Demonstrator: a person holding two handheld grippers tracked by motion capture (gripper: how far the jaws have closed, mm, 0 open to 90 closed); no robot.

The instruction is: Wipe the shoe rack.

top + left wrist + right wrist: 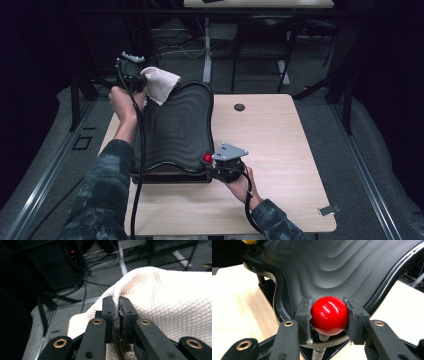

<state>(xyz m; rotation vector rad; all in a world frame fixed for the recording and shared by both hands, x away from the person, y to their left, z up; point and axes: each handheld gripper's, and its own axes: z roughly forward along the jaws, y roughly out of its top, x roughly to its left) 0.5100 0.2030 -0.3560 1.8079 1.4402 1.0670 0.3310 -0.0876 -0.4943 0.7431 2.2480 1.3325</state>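
**Q:** Grip states and positions of the worked items?

**A:** Left gripper (131, 67) is clenched on a fold of the cream cloth (161, 84), which bulges past its jaw tips in the left gripper view (175, 305) and drapes onto the far-left corner of the black rippled tray (177, 125). Right gripper (227, 162) is clamped on the red ball knob (330, 315), one pad on each side; the knob sits on a pale stem at the tray's near-right corner, directly ahead of that gripper.

**Q:** How is the wiping step best executed?

**A:** Judged from these views: keep the knob pinched steadily so the tray stays braced, and draw the cloth flat along the ridges rather than across them, with enough fabric beyond the jaws that cloth, not jaw, meets the surface.

**Q:** Surroundings and obstructions?

**A:** A yellow knob (249, 241) stands at the tray's far edge, beyond the right gripper. A dark round disc (239, 107) lies on the wooden table (280, 150), well apart from both grippers. The left cable (141, 150) trails over the tray's near-left side and could snag a return stroke.
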